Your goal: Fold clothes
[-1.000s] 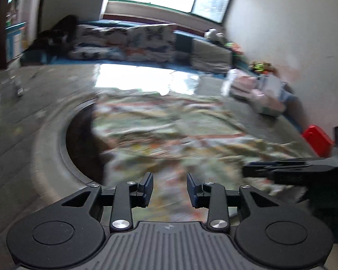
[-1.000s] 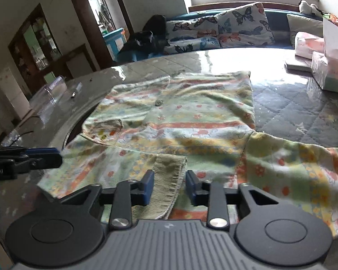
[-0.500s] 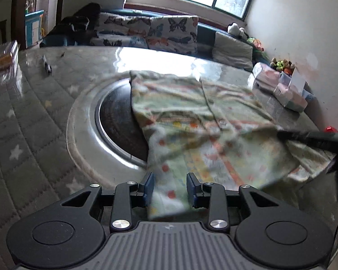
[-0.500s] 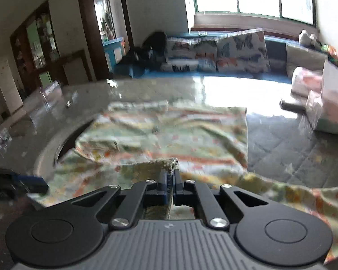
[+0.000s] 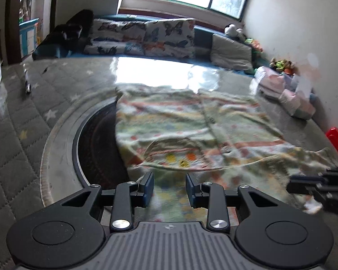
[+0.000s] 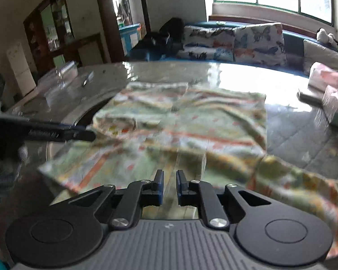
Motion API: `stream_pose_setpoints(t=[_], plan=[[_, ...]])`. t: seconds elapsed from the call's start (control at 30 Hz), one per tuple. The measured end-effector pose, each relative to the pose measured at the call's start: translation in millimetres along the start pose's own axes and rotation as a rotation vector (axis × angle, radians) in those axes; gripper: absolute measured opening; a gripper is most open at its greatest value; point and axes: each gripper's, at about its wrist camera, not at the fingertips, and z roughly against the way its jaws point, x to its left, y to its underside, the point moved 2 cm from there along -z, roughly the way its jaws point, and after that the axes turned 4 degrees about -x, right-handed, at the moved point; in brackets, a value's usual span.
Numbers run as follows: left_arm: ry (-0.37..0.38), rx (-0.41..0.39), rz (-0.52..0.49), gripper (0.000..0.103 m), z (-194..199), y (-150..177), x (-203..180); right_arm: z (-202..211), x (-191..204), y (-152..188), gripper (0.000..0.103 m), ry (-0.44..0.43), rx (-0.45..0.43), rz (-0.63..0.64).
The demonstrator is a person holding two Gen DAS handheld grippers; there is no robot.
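The patterned garment (image 5: pixel 191 130) lies spread on the worktop (image 5: pixel 33 117), partly draped over the dark round inset (image 5: pixel 97 148), with its near edge directly ahead of both tools. Its long axis appears to run across the two views, from the left side out to a sleeve (image 6: pixel 304 180) trailing off to the right in the right wrist view.

The left hand-held gripper (image 5: pixel 169 189) sits at the near hem with its jaws wide apart and cloth visible between them, gripping nothing. The right hand-held gripper (image 6: pixel 169 186) has its jaws only narrowly parted; fabric shows in the gap and beneath, but blur makes it impossible to tell whether the pads are pinching it. In the left wrist view, the right tool shows at the far right edge, over the garment's right-hand portion.

Judging by position, each tool is nearest its own side of the near edge, so the coming fold likely turns on lifting that edge away from the person, across the short axis.
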Motion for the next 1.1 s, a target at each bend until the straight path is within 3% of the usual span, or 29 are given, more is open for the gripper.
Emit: stream_pose_setpoints(t=[0.1,0.23,0.3,0.37,0.8,0.97,1.1], plan=[[-0.007,-0.006,0.002,0.033,-0.2,1.3,4.0,1.1,-5.1,7.1,0.016,-0.003,0.009,-0.027],[-0.005,-0.016,0.015,0.033,4.6,-0.9,1.4,21.3,-37.7,15.0,0.027,0.104,-0.024,-0.091],[0.001,-0.023,0.015,0.033,8.6,-2.5,-1.8,31.7,-54.4,18.9,0.028,0.159,-0.041,-0.123],[0.012,-0.032,0.012,0.033,12.8,-3.6,-6.8,42.2,-71.1,23.0,0.036,0.215,-0.058,-0.156],[0.063,-0.055,-0.031,0.035,26.8,-7.8,-38.4,106.6,-197.5,59.7,0.043,0.623,-0.143,-0.358],[0.067,-0.041,-0.040,0.035,24.8,-5.3,-44.9,111.2,-223.9,74.2,0.044,0.668,-0.136,-0.415],[0.060,-0.032,-0.044,0.035,23.7,-4.0,-46.3,110.7,-227.7,79.4,0.044,0.643,-0.137,-0.442]])
